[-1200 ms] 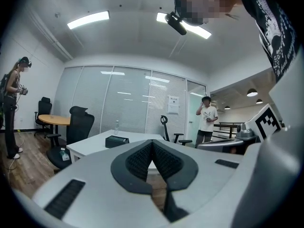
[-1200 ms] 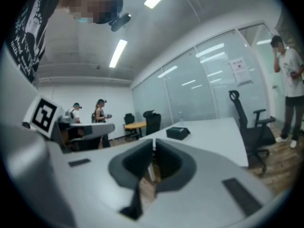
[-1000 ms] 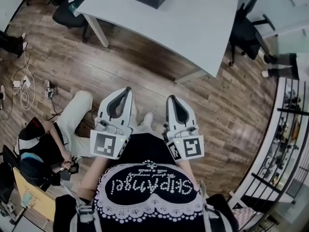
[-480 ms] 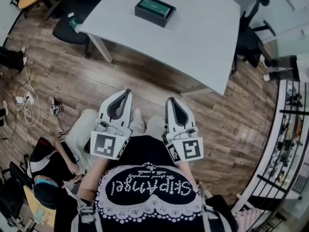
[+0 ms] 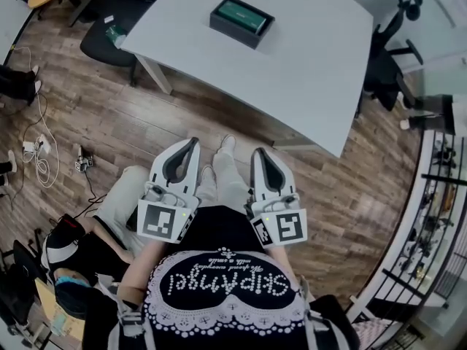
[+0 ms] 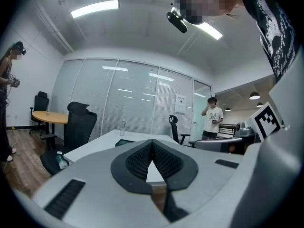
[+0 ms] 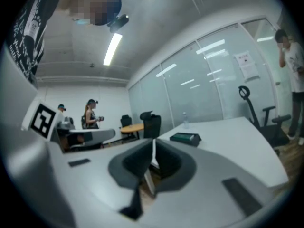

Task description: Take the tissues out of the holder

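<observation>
The table (image 5: 306, 42) is white, smooth and flat, with round corners. The holder (image 5: 241, 20) sits on top of it, on the table's left part in the head view. It is a dark box, long and low, with a flat green top. It is too small to tell if the green part is tissues. A little clear bottle (image 6: 123, 126) stands on the table behind the holder.

Both grippers are off the table, on its near side, over a floor (image 5: 109, 115) of brown wood planks. They are well apart from the holder. The left gripper (image 5: 193, 141) and the right gripper (image 5: 257, 152) point side by side at the table. Each has a hard, smooth, pale shell and black bumpy pads. Each has a cube with black and white squares at its back end.

The left jaws are closed, tip to tip, with nothing between them. The right jaws are closed the same way, and they hold nothing.

A black chair (image 5: 383, 57) stands at the table's right side. Another black chair (image 5: 109, 28) stands at its left side. Thin white cables (image 5: 36, 152) lie on the floor, left of the table.
</observation>
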